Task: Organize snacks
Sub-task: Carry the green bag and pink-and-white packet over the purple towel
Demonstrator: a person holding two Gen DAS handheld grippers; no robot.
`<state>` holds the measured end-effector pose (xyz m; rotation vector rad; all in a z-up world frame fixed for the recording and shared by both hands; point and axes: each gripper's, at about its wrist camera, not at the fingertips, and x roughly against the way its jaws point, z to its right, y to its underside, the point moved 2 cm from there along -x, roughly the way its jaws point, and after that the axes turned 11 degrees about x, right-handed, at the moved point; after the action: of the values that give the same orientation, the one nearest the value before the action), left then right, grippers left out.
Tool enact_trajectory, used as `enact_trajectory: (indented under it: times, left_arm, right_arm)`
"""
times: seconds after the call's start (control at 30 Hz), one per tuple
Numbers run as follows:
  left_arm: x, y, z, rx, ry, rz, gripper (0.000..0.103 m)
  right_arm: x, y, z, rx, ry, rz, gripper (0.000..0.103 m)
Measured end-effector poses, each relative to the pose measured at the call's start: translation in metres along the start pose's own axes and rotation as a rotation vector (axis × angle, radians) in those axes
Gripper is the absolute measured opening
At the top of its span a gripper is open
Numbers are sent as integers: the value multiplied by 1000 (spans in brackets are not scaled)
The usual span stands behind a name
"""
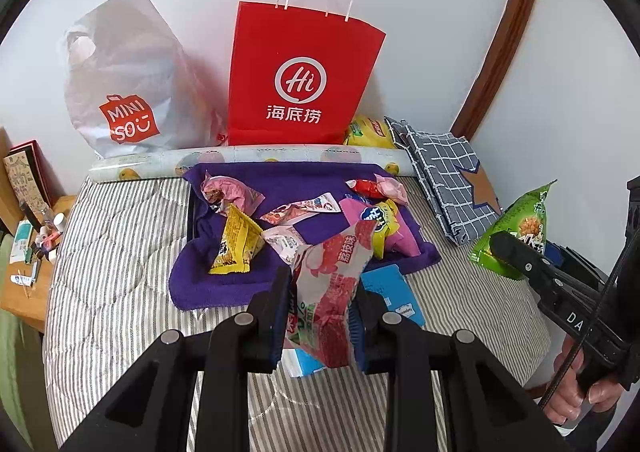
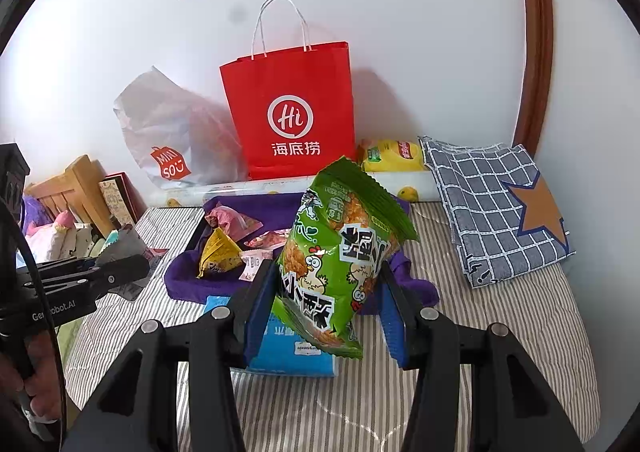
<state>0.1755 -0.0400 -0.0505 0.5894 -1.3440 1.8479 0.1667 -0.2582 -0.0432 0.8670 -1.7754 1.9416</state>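
Snacks are mid-transfer: the left gripper point(image 1: 322, 316) is clamped on a pink crinkled lychee-print packet point(image 1: 334, 284), the right gripper point(image 2: 326, 308) on a green chicken-print crisp packet point(image 2: 344, 252). Judged next: carry both to the upright red paper carrier bag point(image 2: 290, 111) and release over its mouth.

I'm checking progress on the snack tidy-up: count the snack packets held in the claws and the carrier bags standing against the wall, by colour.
Pink-and-white plastic snack packet, in the left claw: 1
Green plastic snack packet, in the right claw: 1
Red paper carrier bag: 1
Translucent grey plastic carrier bag: 1
Total: 4
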Motion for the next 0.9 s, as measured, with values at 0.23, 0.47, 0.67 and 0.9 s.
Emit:
enact_trajectory:
  times: [0.23, 0.47, 0.67, 0.9]
  left_arm:
    - [-4, -5, -2, -1, -3, 1, 25]
    - [-6, -11, -3, -1, -5, 5, 25]
    - [-8, -17, -4, -4, -7, 11, 25]
    - [-13, -22, -5, -1, -9, 8, 25]
  right_arm:
    - [-5, -9, 0, 1, -2, 8, 49]
    - [-11, -13, -2, 2, -7, 9, 49]
    - [-14, -17, -1, 3, -9, 13, 49]
    - [-21, -25, 1, 5, -9, 15, 49]
